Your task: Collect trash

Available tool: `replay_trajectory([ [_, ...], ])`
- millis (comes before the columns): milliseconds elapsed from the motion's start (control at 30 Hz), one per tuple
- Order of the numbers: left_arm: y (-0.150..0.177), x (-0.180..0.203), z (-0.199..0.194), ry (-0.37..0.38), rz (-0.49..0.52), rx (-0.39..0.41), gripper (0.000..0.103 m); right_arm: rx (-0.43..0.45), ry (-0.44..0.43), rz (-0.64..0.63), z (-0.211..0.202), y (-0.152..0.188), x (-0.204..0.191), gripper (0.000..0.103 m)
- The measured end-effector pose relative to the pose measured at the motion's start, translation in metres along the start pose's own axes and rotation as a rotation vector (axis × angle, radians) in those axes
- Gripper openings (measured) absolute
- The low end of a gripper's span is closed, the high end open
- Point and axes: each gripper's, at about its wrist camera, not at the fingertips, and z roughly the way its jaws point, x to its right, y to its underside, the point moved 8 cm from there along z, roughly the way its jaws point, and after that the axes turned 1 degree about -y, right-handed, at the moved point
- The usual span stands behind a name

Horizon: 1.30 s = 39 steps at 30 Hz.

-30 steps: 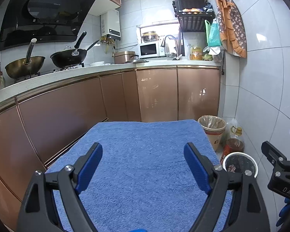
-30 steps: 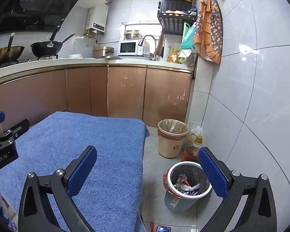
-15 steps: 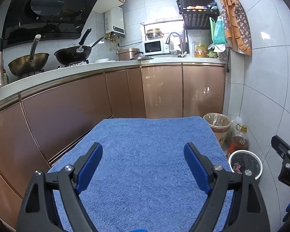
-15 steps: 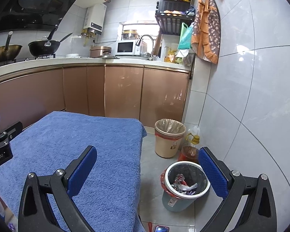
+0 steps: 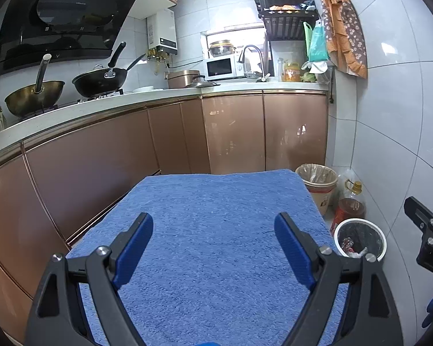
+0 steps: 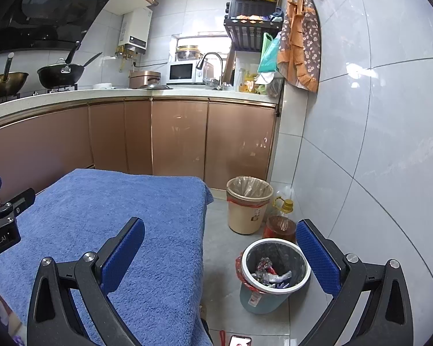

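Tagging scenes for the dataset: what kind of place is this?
A home kitchen, by the look of it: woks under a range hood, a microwave and a sink tap.

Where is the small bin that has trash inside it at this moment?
In the right wrist view, the white-rimmed bin stands on the floor, right of the blue towel, just in front of the beige bin and the oil bottle.
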Motion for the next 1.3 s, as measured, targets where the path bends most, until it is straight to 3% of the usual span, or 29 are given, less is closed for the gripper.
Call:
replay_trajectory([
  [1300, 0.001, 0.023, 0.005, 0.042, 0.031, -0.012, 0.086, -0.017, -0.012, 0.037, 0.011, 0.010, 0.009, 0.103],
])
